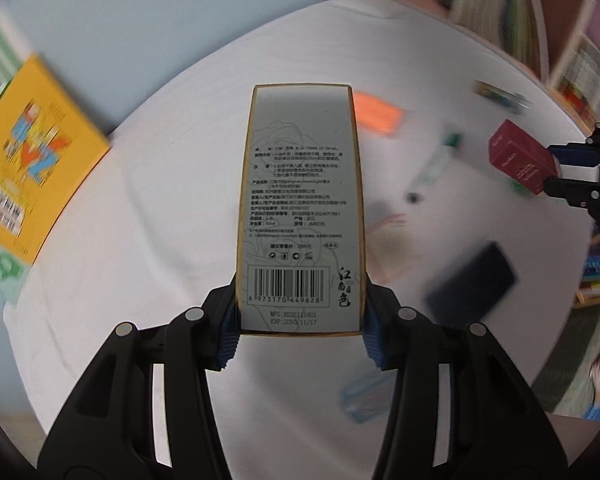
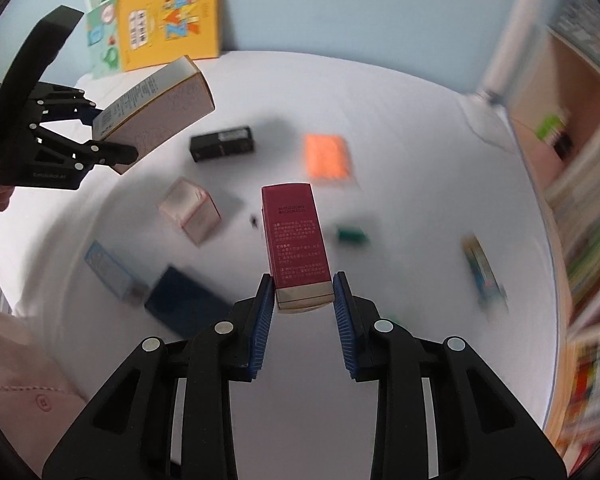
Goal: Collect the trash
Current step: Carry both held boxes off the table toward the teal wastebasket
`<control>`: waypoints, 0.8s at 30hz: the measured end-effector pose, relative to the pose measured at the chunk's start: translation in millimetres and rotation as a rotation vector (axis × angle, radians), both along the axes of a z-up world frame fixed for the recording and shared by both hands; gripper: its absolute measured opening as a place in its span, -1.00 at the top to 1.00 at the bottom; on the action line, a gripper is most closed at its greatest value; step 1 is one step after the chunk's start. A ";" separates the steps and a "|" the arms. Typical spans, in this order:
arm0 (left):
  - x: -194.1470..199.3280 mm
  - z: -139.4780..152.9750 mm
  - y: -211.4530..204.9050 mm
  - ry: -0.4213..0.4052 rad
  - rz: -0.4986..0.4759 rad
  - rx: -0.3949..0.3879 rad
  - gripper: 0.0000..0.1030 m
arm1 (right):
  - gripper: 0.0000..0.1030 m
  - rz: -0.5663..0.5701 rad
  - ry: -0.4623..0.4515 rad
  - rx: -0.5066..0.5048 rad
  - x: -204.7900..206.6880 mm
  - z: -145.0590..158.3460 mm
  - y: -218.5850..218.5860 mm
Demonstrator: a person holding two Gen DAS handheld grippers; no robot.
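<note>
The left gripper (image 1: 300,320) is closed on the lower end of a tall grey carton (image 1: 302,208) with gold edges, a barcode and printed text on the face turned to the camera; its blue pads press both long sides, and the carton is held clear above the white tabletop (image 1: 160,200). The right gripper (image 2: 304,304) clamps a dark red carton (image 2: 296,236) by its cream-coloured end, also lifted off the surface (white lettering runs down its side). No earlier view is given, so only the grip itself can be told.

Still lying on the table: a black box (image 2: 223,143), an orange packet (image 2: 326,156), a pink-and-white box (image 2: 190,212), a navy box (image 2: 184,300), a light blue box (image 2: 110,270), and a small green item (image 2: 352,235). A yellow book (image 2: 168,20) leans against the pale blue wall (image 2: 340,4).
</note>
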State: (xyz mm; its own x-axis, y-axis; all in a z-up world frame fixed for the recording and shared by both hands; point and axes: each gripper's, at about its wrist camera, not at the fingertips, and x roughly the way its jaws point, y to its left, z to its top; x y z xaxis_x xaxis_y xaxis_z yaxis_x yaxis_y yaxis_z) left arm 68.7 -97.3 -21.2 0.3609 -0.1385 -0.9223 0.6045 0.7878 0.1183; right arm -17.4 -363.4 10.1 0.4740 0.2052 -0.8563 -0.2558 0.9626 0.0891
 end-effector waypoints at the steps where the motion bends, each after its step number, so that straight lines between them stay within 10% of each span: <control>1: -7.9 -0.2 -14.2 0.004 -0.041 -0.003 0.09 | 0.40 -0.031 0.003 0.003 -8.3 -0.6 -5.4; 24: -261.6 -37.2 -224.5 0.107 -0.929 0.054 0.10 | 0.40 -0.863 0.196 0.114 -312.6 -45.2 -96.0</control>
